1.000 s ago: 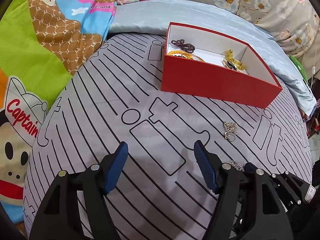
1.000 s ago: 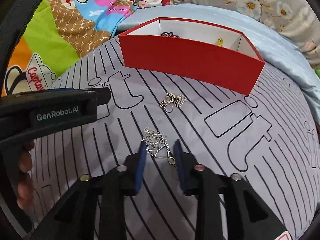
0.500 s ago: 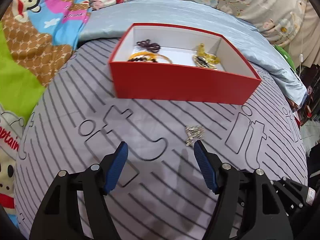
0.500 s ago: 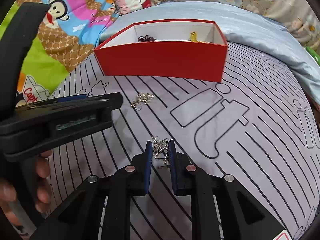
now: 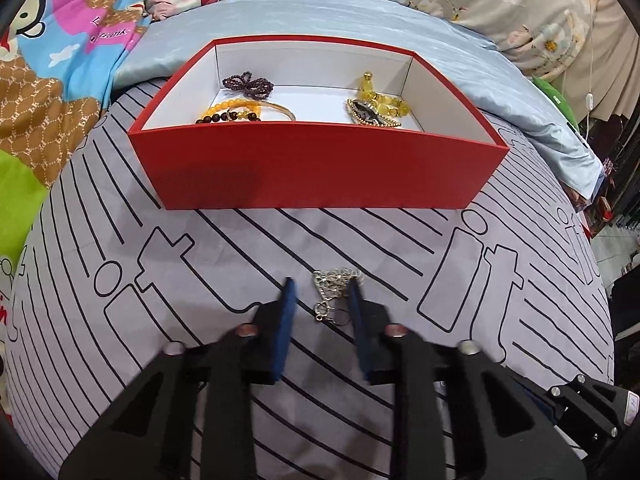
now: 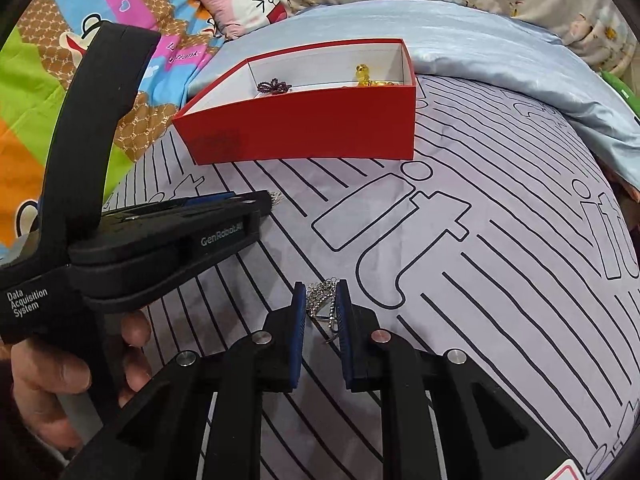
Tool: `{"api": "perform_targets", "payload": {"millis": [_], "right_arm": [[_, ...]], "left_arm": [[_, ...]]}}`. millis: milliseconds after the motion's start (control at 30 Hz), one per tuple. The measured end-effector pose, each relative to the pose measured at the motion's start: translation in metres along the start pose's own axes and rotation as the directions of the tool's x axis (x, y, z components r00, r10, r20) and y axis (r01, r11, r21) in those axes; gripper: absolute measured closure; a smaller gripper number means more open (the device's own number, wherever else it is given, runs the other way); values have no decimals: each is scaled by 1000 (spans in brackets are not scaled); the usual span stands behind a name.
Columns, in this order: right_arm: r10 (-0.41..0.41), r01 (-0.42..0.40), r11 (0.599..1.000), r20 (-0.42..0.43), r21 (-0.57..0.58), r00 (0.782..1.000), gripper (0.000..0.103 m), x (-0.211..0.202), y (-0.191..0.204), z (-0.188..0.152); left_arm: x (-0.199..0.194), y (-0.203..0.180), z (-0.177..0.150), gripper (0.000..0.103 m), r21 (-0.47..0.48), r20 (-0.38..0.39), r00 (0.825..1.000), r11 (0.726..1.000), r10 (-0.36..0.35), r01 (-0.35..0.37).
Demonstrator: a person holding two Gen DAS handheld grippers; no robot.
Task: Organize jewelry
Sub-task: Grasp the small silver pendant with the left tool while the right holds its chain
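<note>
An open red box (image 5: 320,168) (image 6: 304,124) sits on the striped grey bedcover and holds a purple bead bracelet (image 5: 248,84), an orange bead bracelet (image 5: 230,114) and yellow beads (image 5: 380,98). In front of it lies a small silver chain (image 5: 336,278). My left gripper (image 5: 321,281) straddles it with its jaws closing; the chain touches the right pad, and the left pad is still apart from it. My right gripper (image 6: 321,285) is shut on a second silver chain (image 6: 322,300), pinched between its blue pads. The left gripper (image 6: 260,200) also shows at the left of the right wrist view, held by a hand (image 6: 60,368).
The striped grey bedcover (image 5: 160,280) spreads around both grippers. A pale blue sheet (image 5: 320,16) lies behind the box, with a cartoon-print blanket (image 5: 40,80) to the left and a pink pillow (image 6: 248,0) at the back. The bed's edge falls away on the right.
My left gripper moved over to the loose silver chain and its jaws narrowed around it. My right gripper closed on its chain and rolled a little.
</note>
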State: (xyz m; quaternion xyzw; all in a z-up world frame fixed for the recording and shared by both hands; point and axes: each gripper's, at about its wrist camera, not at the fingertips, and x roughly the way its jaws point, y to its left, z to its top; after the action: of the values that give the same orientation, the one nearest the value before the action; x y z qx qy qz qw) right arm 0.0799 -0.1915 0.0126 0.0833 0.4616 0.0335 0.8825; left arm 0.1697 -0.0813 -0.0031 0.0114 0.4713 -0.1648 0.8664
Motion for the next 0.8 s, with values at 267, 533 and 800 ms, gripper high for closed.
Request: {"api": "perform_targets", "payload": {"millis": [267, 533, 800], "right_arm": [[11, -11, 1000, 25, 10, 1000, 89, -13, -5, 4], [21, -23, 1000, 76, 19, 997, 89, -38, -7, 8], [21, -23, 999, 74, 32, 997, 89, -38, -9, 9]], "left_arm": [[-13, 5, -2, 95, -8, 11, 1000, 1000, -27, 27], [-45, 17, -6, 103, -24, 45, 998, 998, -49, 50], [-43, 24, -12, 94, -49, 14, 996, 995, -86, 87]]}}
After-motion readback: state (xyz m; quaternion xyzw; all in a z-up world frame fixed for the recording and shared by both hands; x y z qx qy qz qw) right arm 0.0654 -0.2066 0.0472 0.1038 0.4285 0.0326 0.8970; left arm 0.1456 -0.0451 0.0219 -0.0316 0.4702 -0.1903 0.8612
